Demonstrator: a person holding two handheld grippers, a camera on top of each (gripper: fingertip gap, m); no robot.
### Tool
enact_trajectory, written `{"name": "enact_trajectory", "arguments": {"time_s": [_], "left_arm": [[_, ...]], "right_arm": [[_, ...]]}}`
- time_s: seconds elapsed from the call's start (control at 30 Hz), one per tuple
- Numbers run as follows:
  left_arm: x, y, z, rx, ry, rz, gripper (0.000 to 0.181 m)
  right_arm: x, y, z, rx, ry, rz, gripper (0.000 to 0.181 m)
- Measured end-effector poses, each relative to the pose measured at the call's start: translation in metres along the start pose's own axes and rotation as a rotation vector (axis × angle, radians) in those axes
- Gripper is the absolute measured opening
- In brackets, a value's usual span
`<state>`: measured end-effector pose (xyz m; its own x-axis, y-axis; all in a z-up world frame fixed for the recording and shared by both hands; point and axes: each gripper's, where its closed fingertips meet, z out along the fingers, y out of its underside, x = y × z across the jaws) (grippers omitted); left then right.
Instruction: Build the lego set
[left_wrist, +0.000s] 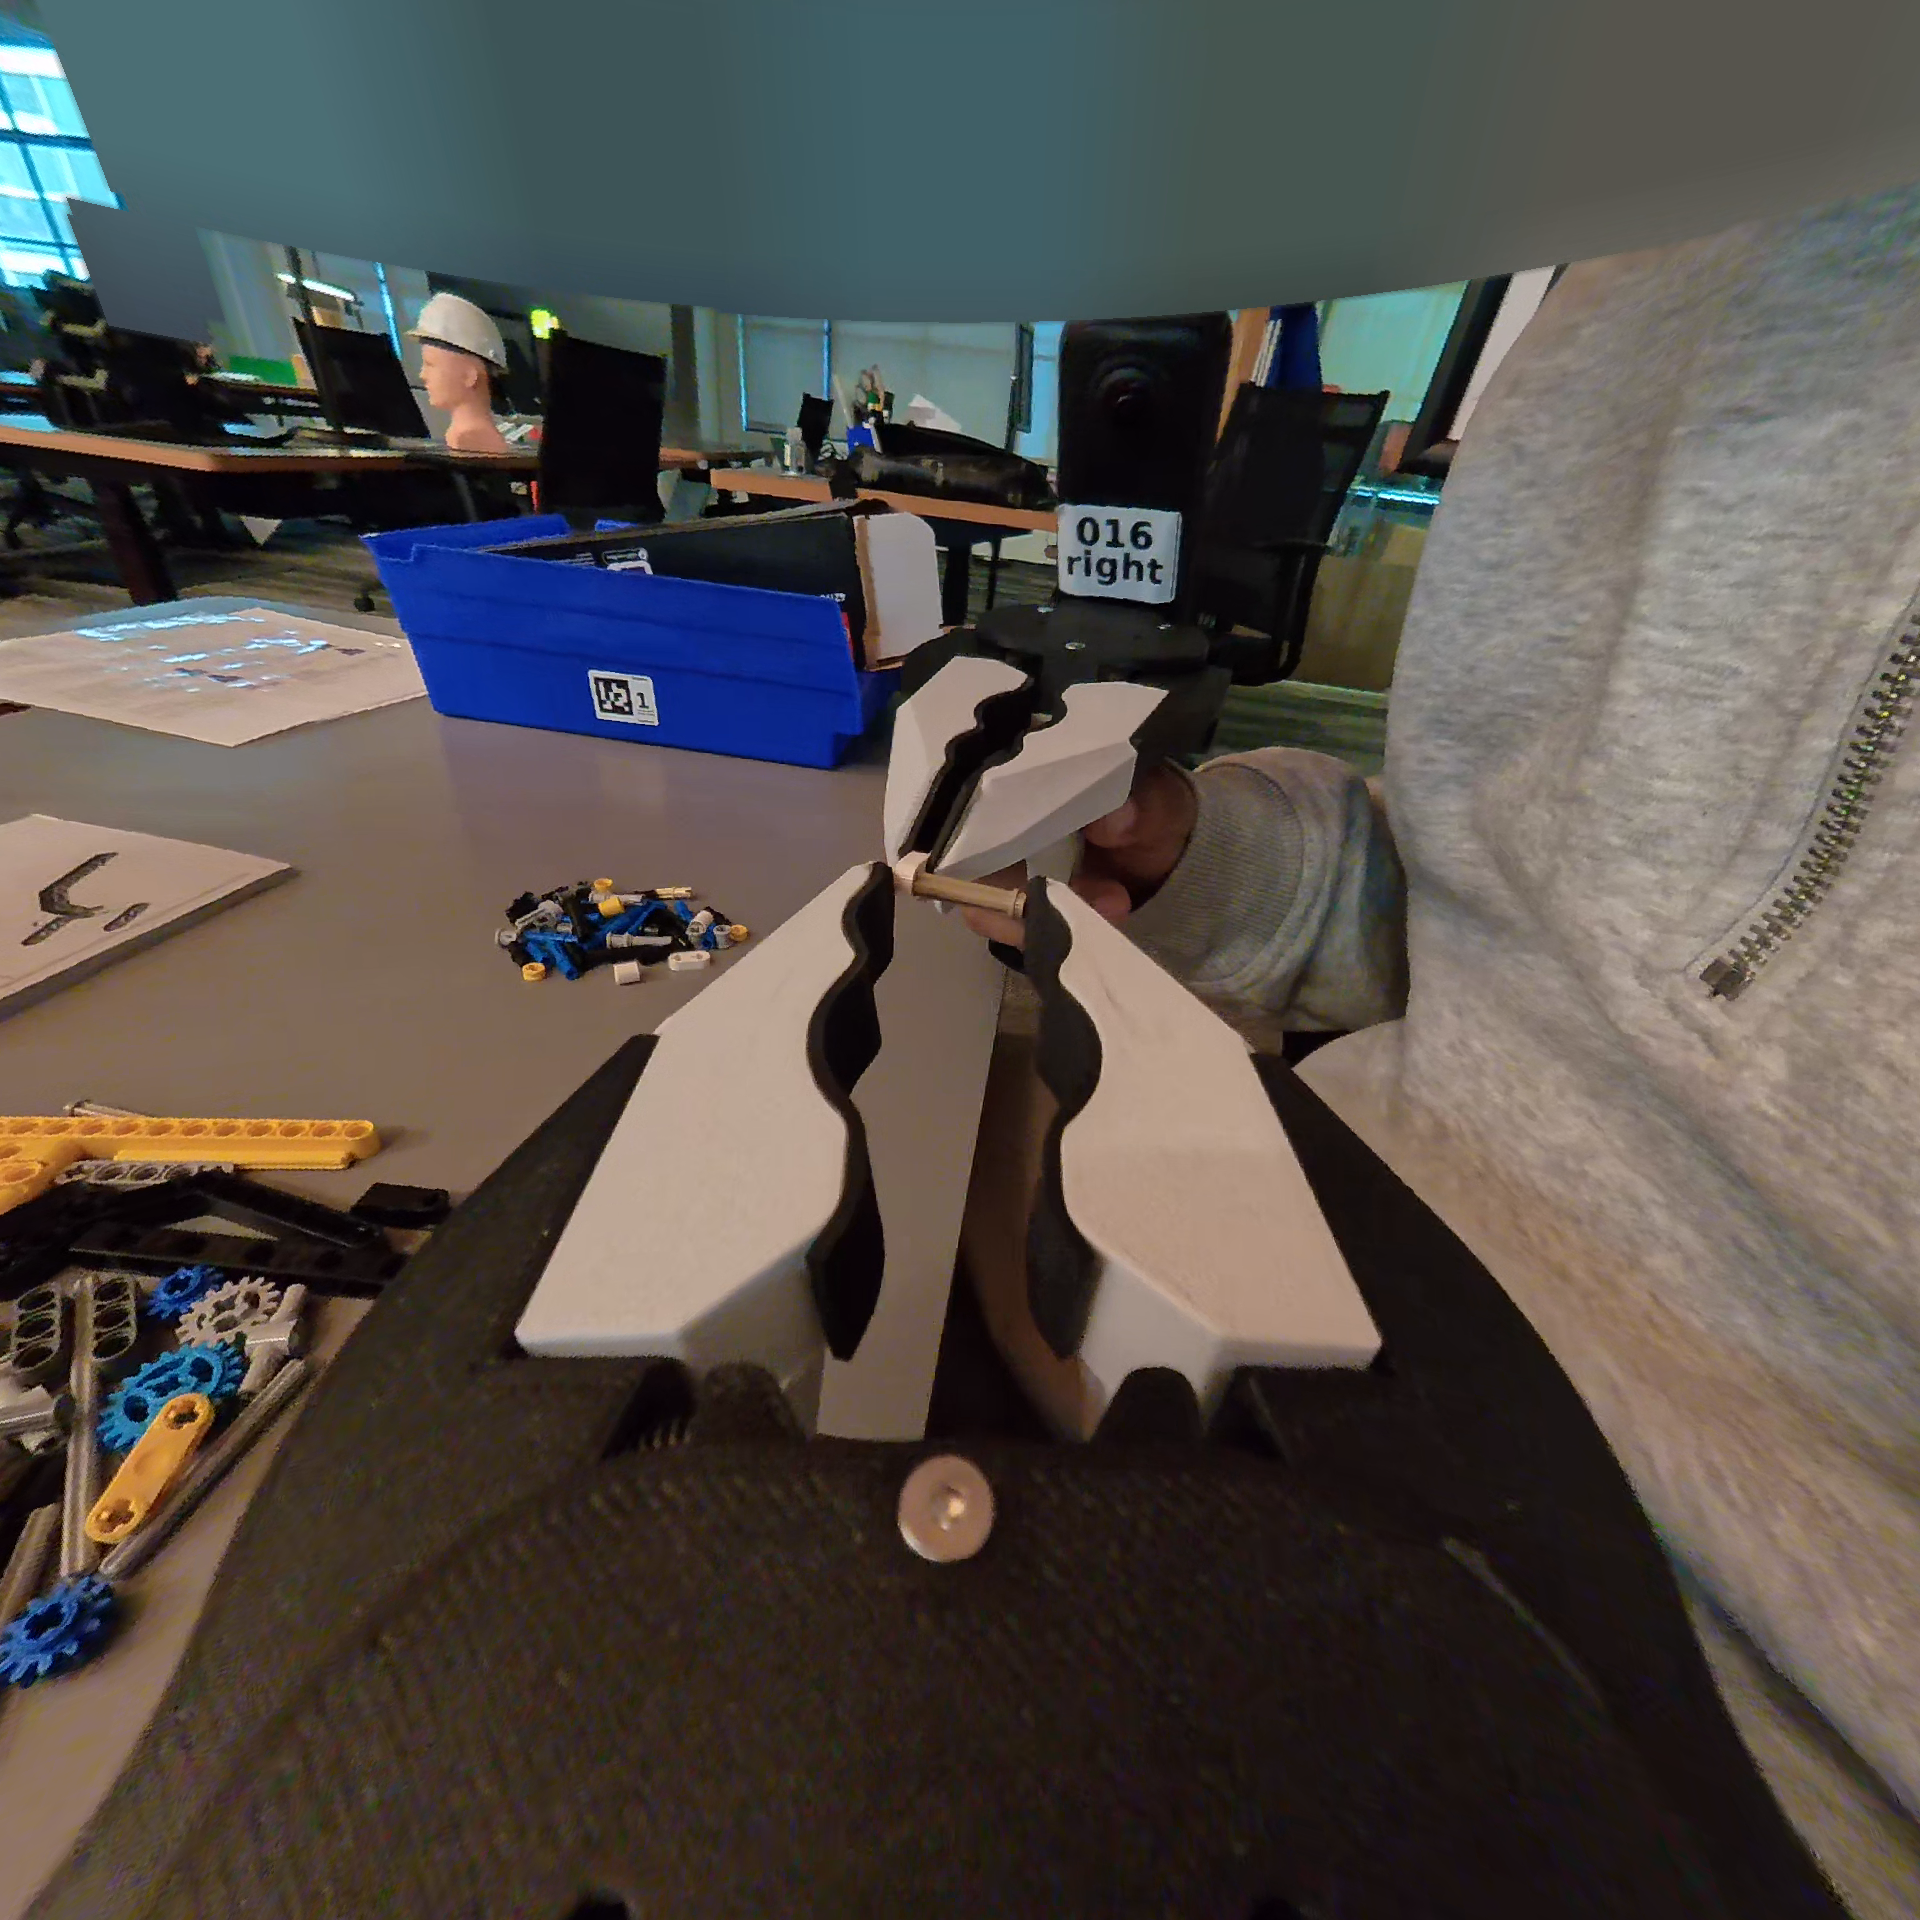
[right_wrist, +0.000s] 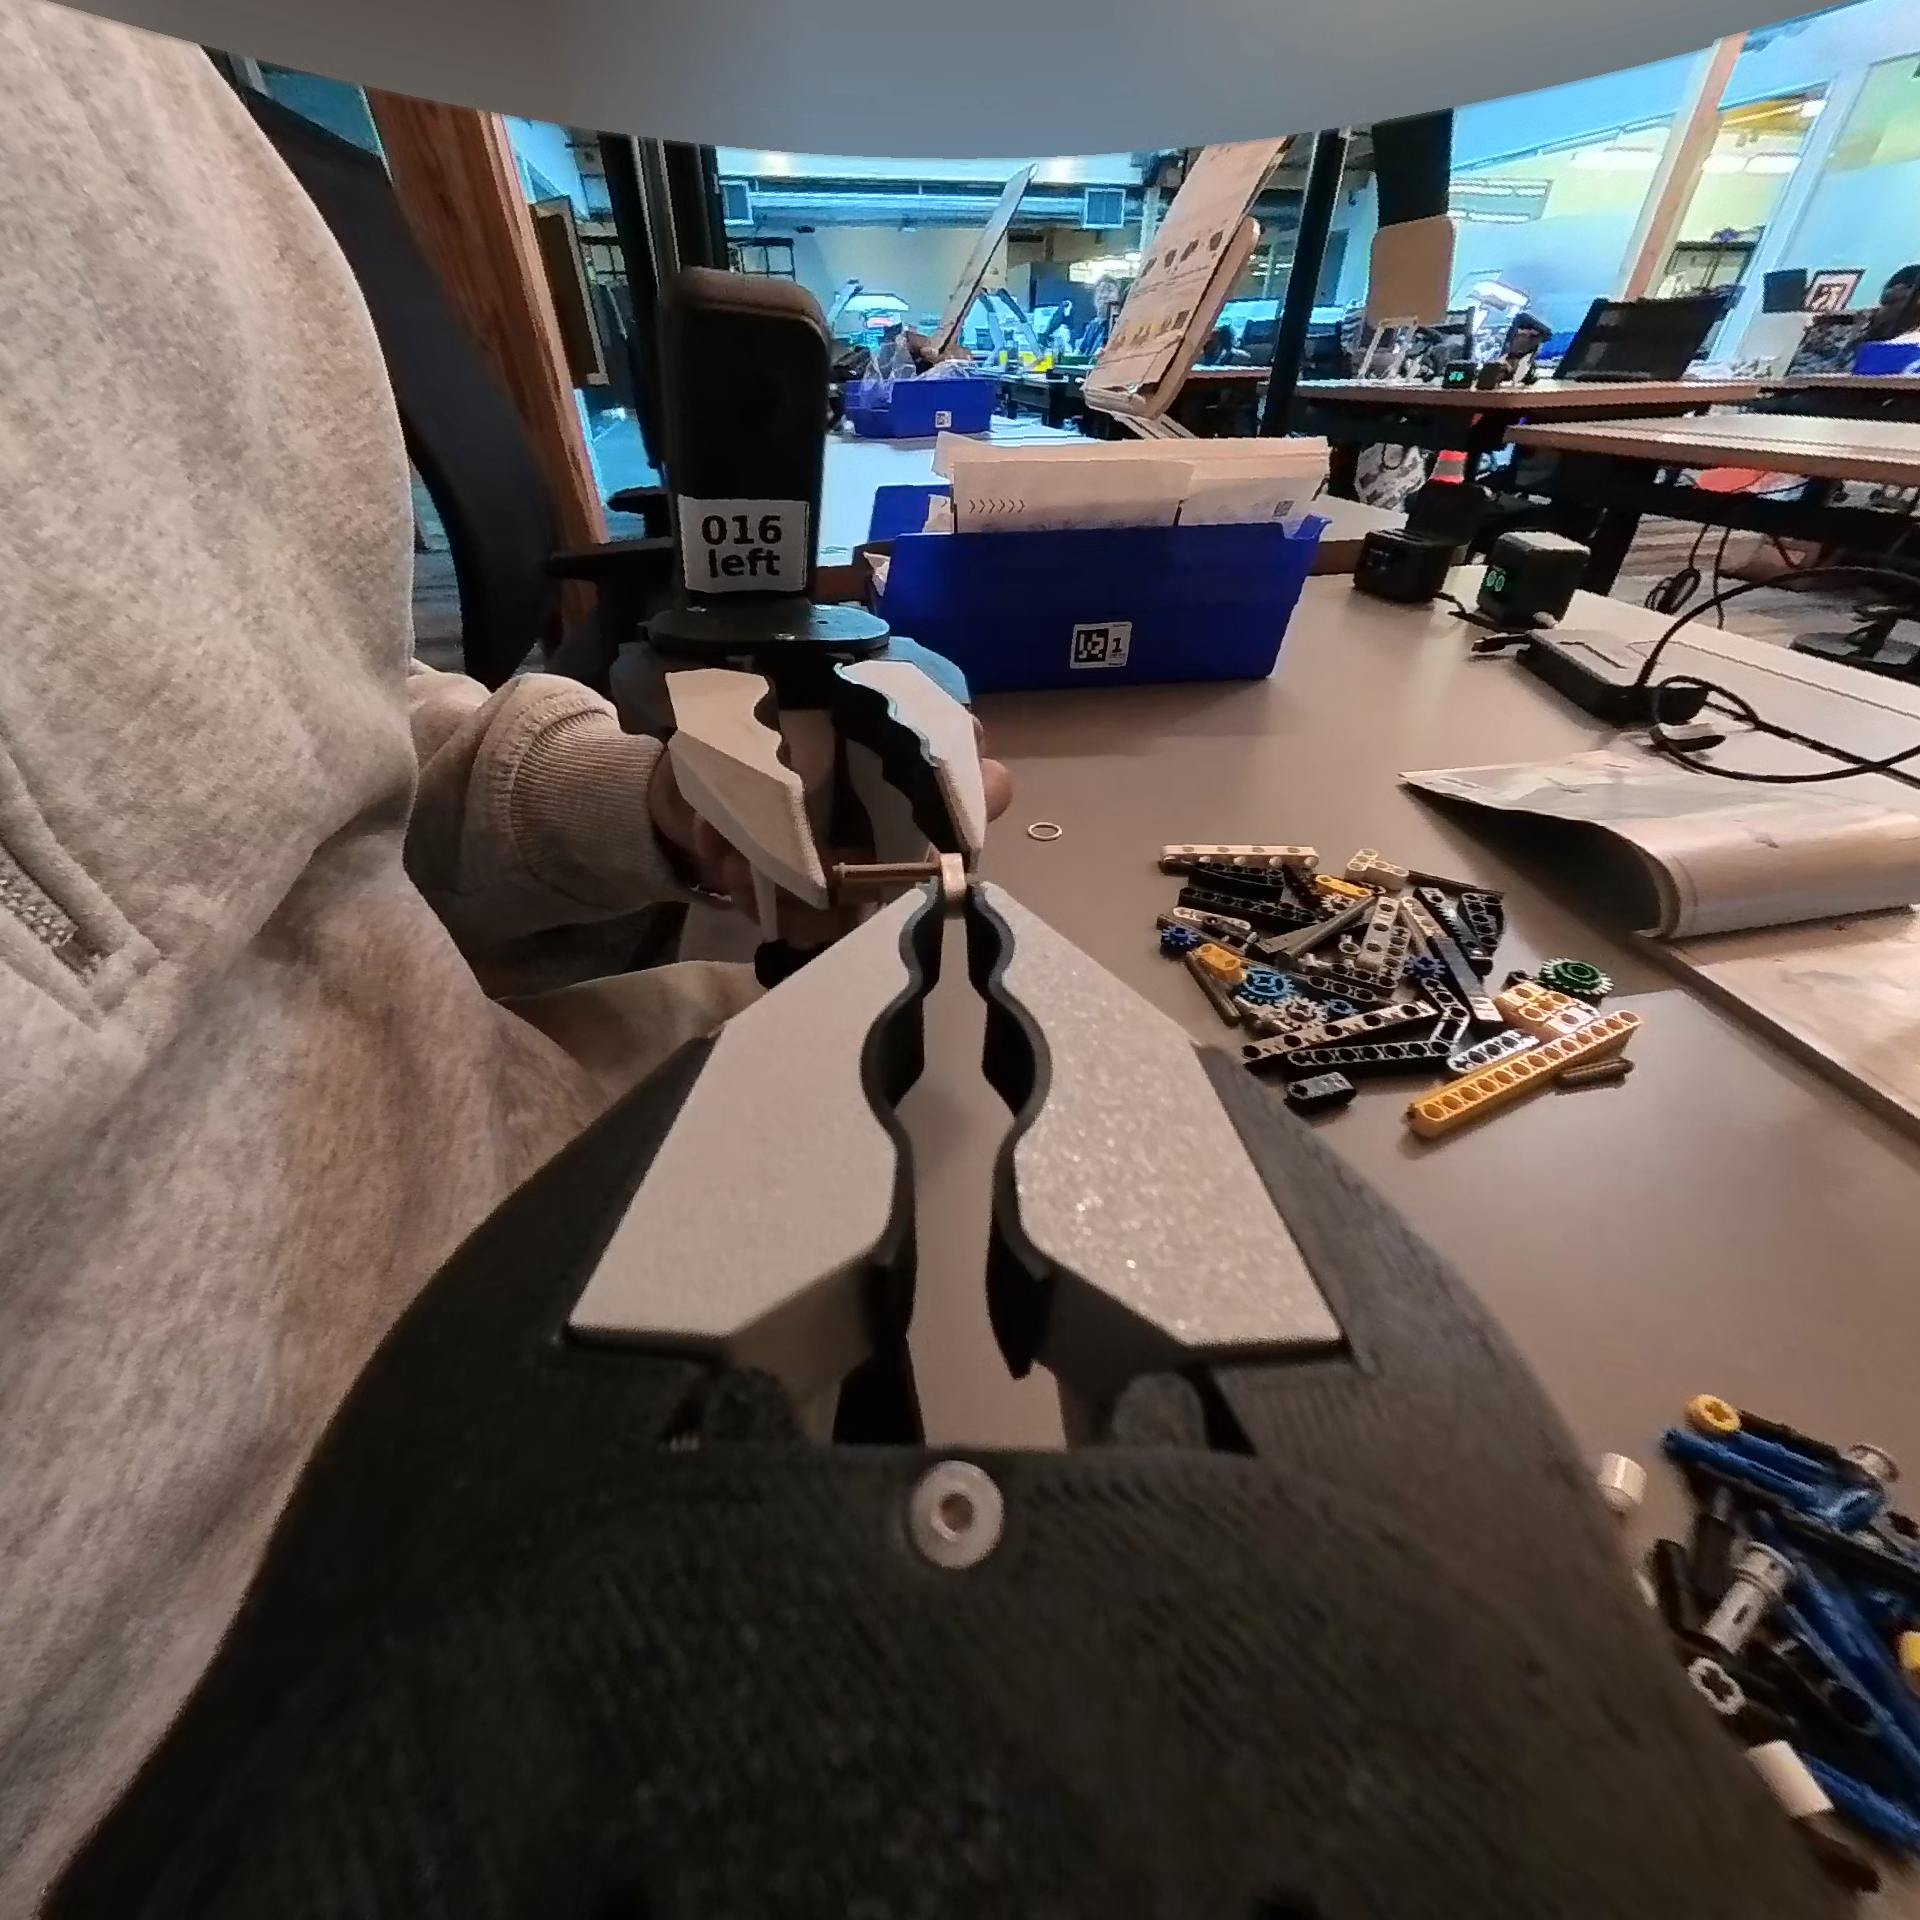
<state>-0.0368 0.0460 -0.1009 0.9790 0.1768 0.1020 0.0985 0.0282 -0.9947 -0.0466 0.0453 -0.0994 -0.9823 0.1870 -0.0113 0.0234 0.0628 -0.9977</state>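
My left gripper (left_wrist: 961, 891) is closed on a short tan axle (left_wrist: 966, 890), held lengthwise between its fingertips above the grey table (left_wrist: 436, 997). My right gripper (right_wrist: 956, 896) is shut on a small white bush (right_wrist: 954, 873) at the axle's end. In the left wrist view the right gripper (left_wrist: 914, 864) comes down from above and the bush (left_wrist: 909, 871) sits at the axle's left end. In the right wrist view the left gripper (right_wrist: 899, 868) holds the axle (right_wrist: 883, 869) level, just beyond my right fingertips.
Loose beams and gears lie in a pile (right_wrist: 1382, 977) (left_wrist: 156, 1247), with a pile of small pins (left_wrist: 613, 925) (right_wrist: 1818, 1610) nearby. A blue bin (left_wrist: 623, 644) (right_wrist: 1091, 603) stands behind. Booklets (left_wrist: 104, 904) (right_wrist: 1714, 831), cables (right_wrist: 1714, 717) and a grey-sleeved person (left_wrist: 1662, 831) are close. Left and right tips are no more than a few centimetres apart.
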Motion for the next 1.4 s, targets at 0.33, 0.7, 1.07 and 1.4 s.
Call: {"name": "enact_trajectory", "arguments": {"time_s": [0.33,0.7,1.07,1.4], "left_arm": [[0.0014,-0.0011,0.0014,0.019,-0.001,-0.024,0.024],[0.0035,-0.0016,0.0014,0.037,0.021,-0.064,0.024],[0.0024,0.0012,0.0022,0.039,0.025,-0.097,0.023],[-0.0056,0.0030,0.0012,0.051,-0.005,-0.138,0.007]], "right_arm": [[0.0007,0.0000,-0.0025,0.004,-0.023,0.040,0.002],[-0.0003,0.0012,-0.0039,0.000,-0.049,0.071,0.002],[0.0019,0.0055,-0.0041,-0.020,-0.047,0.084,0.002],[-0.0040,0.0063,-0.0013,-0.019,-0.081,0.098,0.002]]}}
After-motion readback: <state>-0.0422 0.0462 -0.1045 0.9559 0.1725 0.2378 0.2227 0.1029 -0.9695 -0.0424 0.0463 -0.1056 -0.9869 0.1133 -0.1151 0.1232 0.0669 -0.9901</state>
